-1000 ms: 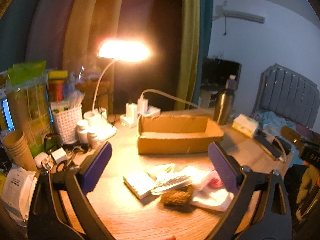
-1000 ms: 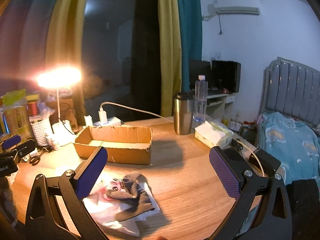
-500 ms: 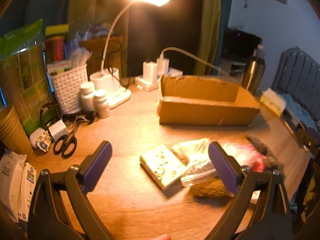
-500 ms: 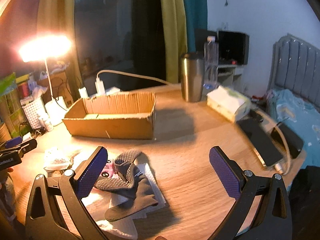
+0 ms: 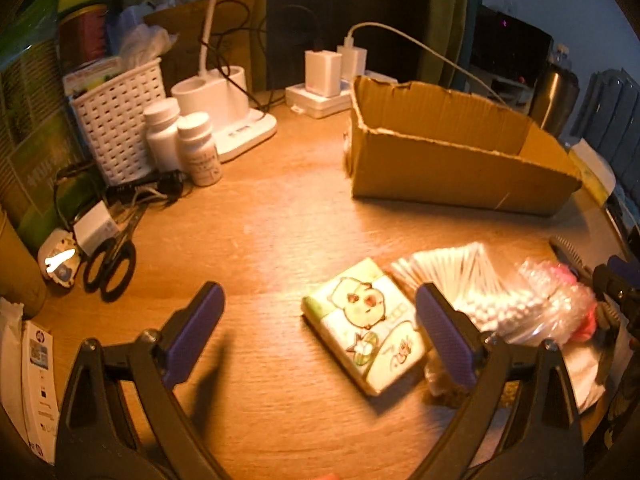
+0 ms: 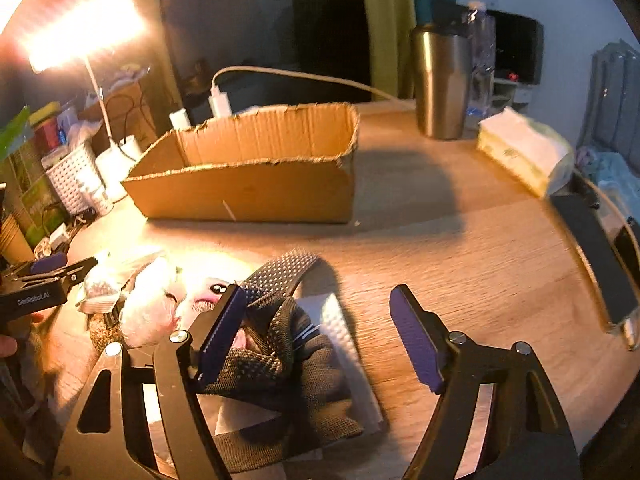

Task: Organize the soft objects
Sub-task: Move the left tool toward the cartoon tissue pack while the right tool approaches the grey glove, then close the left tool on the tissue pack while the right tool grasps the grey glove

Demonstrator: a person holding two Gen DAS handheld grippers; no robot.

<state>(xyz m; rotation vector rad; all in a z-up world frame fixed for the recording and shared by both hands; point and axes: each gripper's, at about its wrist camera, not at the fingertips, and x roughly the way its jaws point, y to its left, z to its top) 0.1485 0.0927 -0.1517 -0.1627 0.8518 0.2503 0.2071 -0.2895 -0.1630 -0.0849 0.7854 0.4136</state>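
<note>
An open cardboard box (image 5: 460, 168) stands mid-table, also in the right wrist view (image 6: 248, 168). In front of it lies a pile: a tissue pack with a cartoon print (image 5: 368, 320), a bag of cotton swabs (image 5: 472, 280), a clear bag with pink content (image 5: 560, 300), a brown scrubby pad (image 6: 102, 332) and dark dotted socks (image 6: 288, 352) on a white padded sheet (image 6: 340, 320). My left gripper (image 5: 320, 336) is open, low over the table, the tissue pack between its fingers. My right gripper (image 6: 316, 336) is open over the socks; its left finger (image 6: 220, 332) is beside them.
At the left stand a white basket (image 5: 116, 120), two pill bottles (image 5: 184, 140), a lamp base (image 5: 228, 108), scissors (image 5: 116, 256) and chargers (image 5: 332, 72). At the right are a steel tumbler (image 6: 440, 80), a tissue packet (image 6: 524, 152) and a dark phone (image 6: 596, 256) near the table edge.
Both grippers have dropped and tilted down toward the pile. The left one now frames the tissue pack; the right one has closed in on the socks. Both stay open.
</note>
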